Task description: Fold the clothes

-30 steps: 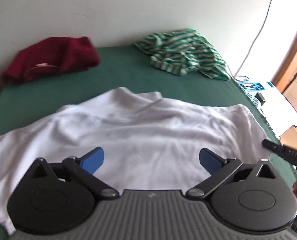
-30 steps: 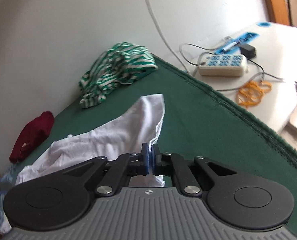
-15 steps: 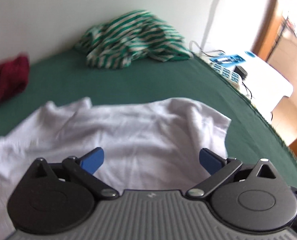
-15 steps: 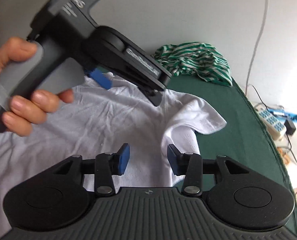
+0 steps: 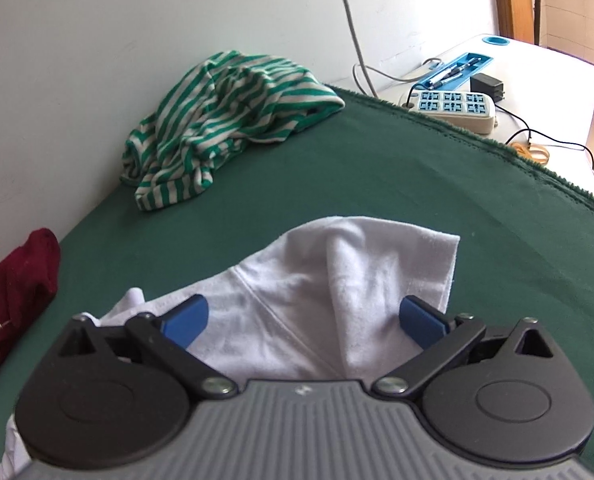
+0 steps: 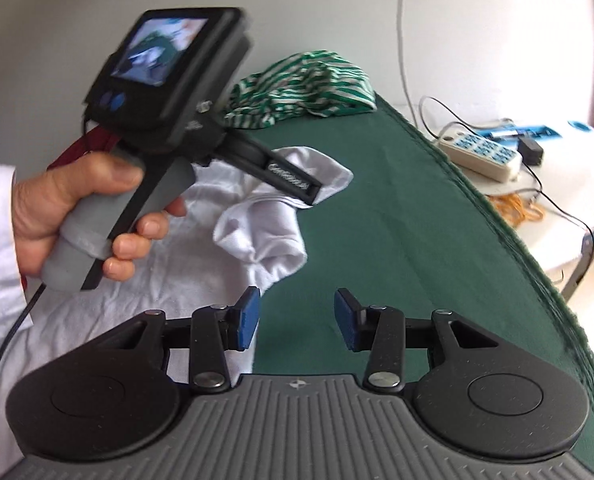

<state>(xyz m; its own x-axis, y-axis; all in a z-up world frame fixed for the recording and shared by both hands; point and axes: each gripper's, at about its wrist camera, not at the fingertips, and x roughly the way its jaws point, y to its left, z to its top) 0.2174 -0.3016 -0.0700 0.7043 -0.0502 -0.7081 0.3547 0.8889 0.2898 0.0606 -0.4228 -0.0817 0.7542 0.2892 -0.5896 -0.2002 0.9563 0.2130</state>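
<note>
Not much writing can be made out here: a pale logo is printed along the side of the left claw (image 6: pixel 313 196) as seen from the right wrist view, but it's too blurred to be read, and the small screen (image 6: pixel 159 50) on its back shows only a tiny camera picture. The white T-shirt (image 5: pixel 337 300) is spread rumpled on the green-covered desk (image 5: pixel 377 200), with one sleeve (image 5: pixel 397 256) bunched up toward the desk's edge. Three garments can be counted: the white one, a green-and-white striped shirt (image 5: pixel 225 120) heaped by the wall, and a dark red garment (image 5: pixel 17 292) at the far left. One power strip (image 5: pixel 453 106) and one blue pen tray (image 5: pixel 457 70) are seen on the side table. The left claw is spread wide over the sleeve, nothing pinched. The right claw (image 6: pixel 295 320) is released too, its blue pads apart over bare green cloth beside the shirt's edge.
</note>
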